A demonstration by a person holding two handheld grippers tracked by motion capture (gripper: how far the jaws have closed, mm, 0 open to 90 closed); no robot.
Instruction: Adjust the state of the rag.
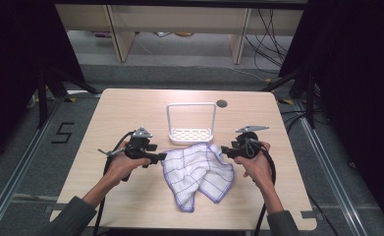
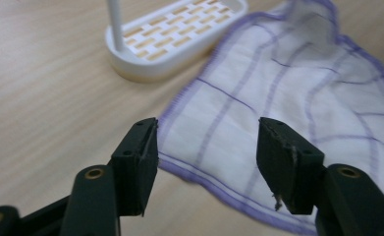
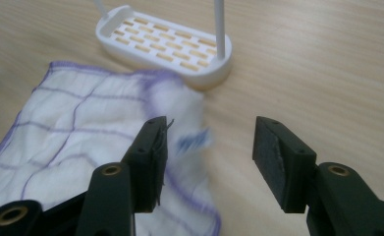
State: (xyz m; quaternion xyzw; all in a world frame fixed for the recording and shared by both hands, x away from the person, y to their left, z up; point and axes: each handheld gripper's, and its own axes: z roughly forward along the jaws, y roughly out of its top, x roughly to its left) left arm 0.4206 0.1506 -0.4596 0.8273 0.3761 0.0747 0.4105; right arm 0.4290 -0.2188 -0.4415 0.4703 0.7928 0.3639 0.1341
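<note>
We hover over the cloth, both grippers parted.

Our left gripper (image 2: pixel 206 164) and right gripper (image 3: pixel 209 167) grip nothing; the checked cloth (image 1: pixel 199 174) lies crumpled between them, the white rack (image 1: pixel 191 133) just beyond.

A white slotted rack (image 1: pixel 190 132) stands on the wooden table (image 1: pixel 130 108).

Overhead forward-down; two close views sharing cloth (image 2: pixel 297 93)

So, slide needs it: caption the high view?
Two open grippers flank a crumpled checked cloth before a white rack.
</note>
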